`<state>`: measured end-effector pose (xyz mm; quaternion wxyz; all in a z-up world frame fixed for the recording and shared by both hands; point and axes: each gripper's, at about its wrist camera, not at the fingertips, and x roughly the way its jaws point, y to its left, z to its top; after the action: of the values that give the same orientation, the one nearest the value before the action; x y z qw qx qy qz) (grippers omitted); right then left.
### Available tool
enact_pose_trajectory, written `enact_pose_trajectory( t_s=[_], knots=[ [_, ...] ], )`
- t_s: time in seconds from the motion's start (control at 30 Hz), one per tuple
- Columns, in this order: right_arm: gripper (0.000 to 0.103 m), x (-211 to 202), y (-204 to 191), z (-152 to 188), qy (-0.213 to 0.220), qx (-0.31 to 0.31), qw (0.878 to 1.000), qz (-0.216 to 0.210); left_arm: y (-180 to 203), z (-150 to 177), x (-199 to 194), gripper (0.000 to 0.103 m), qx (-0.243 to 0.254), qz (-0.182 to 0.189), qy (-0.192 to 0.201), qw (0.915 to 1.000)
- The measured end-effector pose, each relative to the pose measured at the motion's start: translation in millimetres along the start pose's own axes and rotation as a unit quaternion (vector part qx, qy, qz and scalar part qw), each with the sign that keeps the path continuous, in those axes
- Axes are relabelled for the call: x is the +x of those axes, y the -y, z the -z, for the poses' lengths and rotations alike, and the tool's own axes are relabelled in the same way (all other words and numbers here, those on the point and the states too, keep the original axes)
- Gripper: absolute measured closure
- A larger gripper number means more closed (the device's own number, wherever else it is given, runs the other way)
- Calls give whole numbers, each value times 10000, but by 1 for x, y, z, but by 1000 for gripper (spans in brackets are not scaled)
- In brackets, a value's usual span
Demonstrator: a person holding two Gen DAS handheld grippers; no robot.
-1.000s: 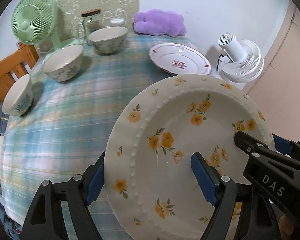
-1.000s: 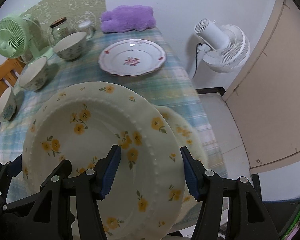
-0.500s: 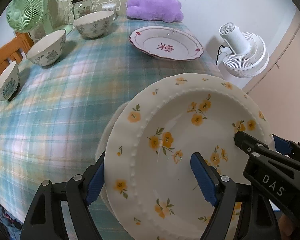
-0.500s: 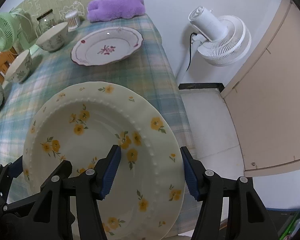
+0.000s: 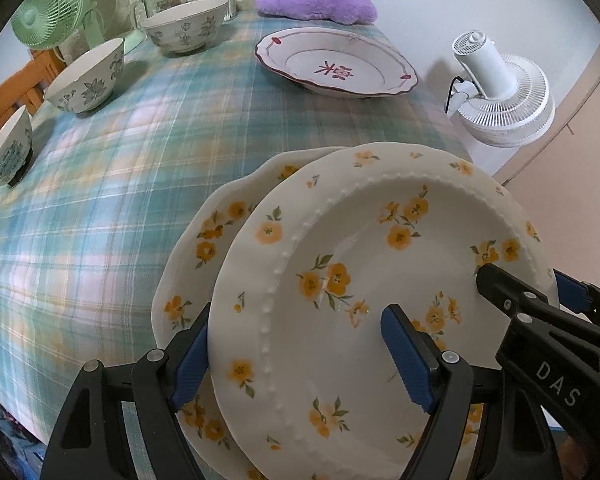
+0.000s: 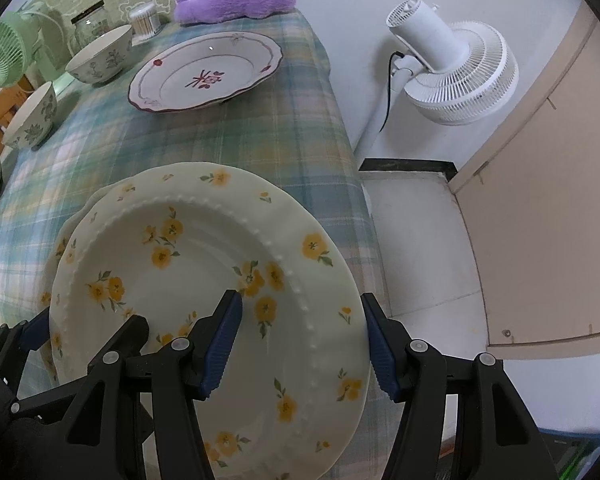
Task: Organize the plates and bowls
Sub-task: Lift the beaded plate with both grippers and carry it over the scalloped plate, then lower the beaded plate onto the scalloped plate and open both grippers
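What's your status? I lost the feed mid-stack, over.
Left gripper and right gripper both clamp the beaded yellow-flower plate by opposite rims. It hangs over a scalloped yellow-flower plate on the table. Nothing in the way.

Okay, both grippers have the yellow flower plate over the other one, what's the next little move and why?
Probably lower the held plate straight down onto the scalloped plate beneath it. Left gripper and right gripper each clamp its rim, and it sits nearly centred over the lower plate.
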<state>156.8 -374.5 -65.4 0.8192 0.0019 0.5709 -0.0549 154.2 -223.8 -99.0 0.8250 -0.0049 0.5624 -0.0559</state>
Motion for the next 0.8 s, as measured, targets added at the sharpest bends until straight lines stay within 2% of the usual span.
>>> enact_pose_trajectory(
  t_s=[0.37, 0.67, 0.8],
  knots=[
    [41, 2, 3, 0, 36, -18, 9999, -125, 7, -1, 2, 17, 32, -269, 25, 9996],
    [41, -8, 6, 4, 134, -26, 9999, 24, 9, -2, 3, 16, 83, -526, 21, 9986],
    [54, -8, 11, 6, 63, 75, 10000, 8, 9, -3, 3, 16, 189, -626, -15, 9979]
  ],
)
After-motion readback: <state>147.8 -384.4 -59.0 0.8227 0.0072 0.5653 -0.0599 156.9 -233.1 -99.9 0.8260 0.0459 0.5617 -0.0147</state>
